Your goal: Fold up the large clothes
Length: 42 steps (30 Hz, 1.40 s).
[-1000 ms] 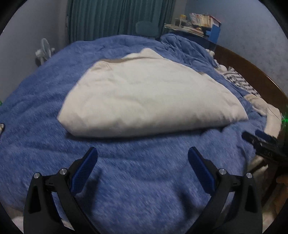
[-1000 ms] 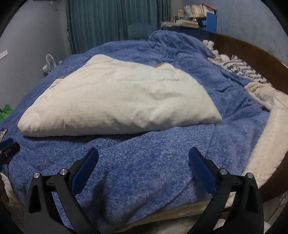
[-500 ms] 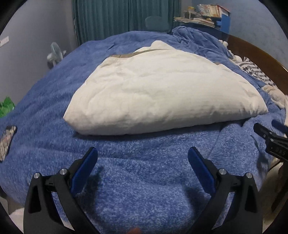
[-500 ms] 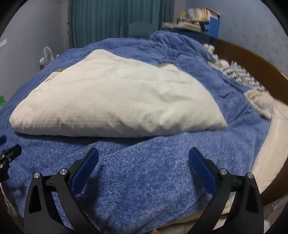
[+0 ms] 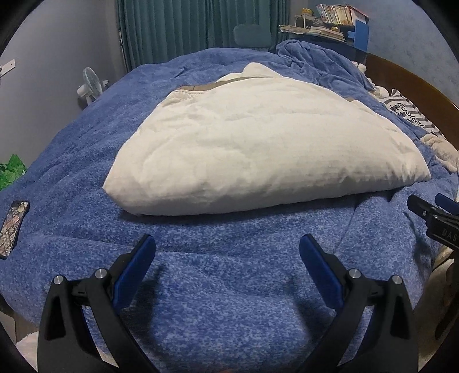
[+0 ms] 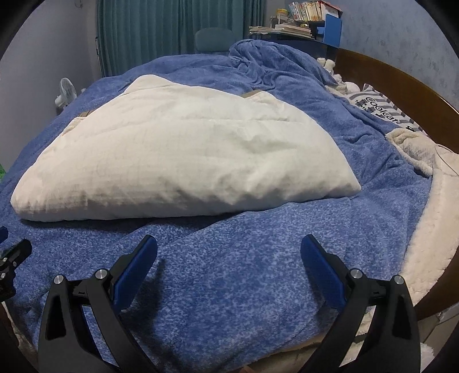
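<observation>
A large cream quilted garment (image 5: pixel 258 149) (image 6: pixel 183 160) lies folded into a thick flat bundle on a blue fleece blanket (image 5: pixel 229 287) (image 6: pixel 243 272) that covers the bed. A tan trim strip shows at its far edge. My left gripper (image 5: pixel 228 258) hovers open over the blanket, short of the bundle's near fold, nothing between its blue pads. My right gripper (image 6: pixel 229 258) is likewise open and empty before the near fold. In the left wrist view the right gripper's tip (image 5: pixel 430 218) pokes in at the right edge.
A phone (image 5: pixel 13 226) lies on the blanket at the left. A striped pillow (image 6: pixel 384 112) and white fleece (image 6: pixel 424 155) lie by the wooden bed frame (image 6: pixel 416 94) on the right. A small fan (image 5: pixel 90 86), green curtains (image 5: pixel 200 25) and a cluttered shelf (image 6: pixel 301 20) stand behind.
Both grippers have moved closer to the garment's near fold and the left view has swung right, bringing the phone into sight. Both stay open and the garment has not moved.
</observation>
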### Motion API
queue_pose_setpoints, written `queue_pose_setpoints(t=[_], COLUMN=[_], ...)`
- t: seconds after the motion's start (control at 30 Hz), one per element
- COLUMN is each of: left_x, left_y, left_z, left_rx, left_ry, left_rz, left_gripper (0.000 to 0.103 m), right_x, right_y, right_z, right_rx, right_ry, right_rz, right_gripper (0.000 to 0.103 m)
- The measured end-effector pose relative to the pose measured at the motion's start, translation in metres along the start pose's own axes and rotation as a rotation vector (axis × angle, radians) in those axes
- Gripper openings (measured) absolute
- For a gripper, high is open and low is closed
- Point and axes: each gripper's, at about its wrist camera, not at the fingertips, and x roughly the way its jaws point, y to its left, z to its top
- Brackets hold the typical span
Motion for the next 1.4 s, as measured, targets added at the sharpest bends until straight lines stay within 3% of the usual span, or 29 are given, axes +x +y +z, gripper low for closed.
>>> queue_pose_setpoints(t=[1.4], left_x=[0.0035], left_y=[-0.0039], left_z=[-0.001], left_rx=[0.001], left_ry=[0.021], left_rz=[-0.029], left_gripper=[0.096], right_x=[0.0067], right_y=[0.0085], right_z=[-0.0011], right_rx=[-0.005], right_ry=[0.026], right_rz=[0.01], right_gripper=[0.096])
